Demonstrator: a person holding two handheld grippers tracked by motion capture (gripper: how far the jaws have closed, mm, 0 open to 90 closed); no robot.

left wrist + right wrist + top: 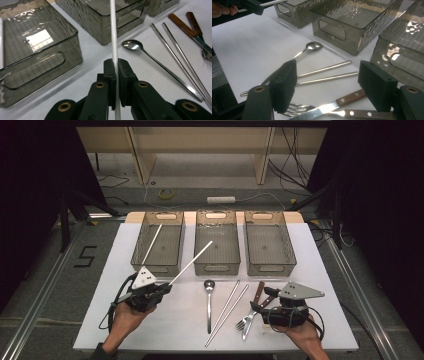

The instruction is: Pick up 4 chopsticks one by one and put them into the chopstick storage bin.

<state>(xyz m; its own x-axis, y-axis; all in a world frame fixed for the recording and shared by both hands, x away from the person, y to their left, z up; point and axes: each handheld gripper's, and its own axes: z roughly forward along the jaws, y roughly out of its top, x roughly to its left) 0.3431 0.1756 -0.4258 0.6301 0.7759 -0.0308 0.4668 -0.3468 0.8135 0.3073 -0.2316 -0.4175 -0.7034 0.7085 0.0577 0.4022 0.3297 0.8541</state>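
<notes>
left hand-held gripper clamped tight on white stick, angled up toward left bin holding its twin, likely for sorting; right hand-held gripper wide open, empty, over fork on bench

Dark curtains flank grey floor, pale wooden shelving behind, with what looks like tape.

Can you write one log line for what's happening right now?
left tool: shut on white stick | right tool: open over fork
</notes>
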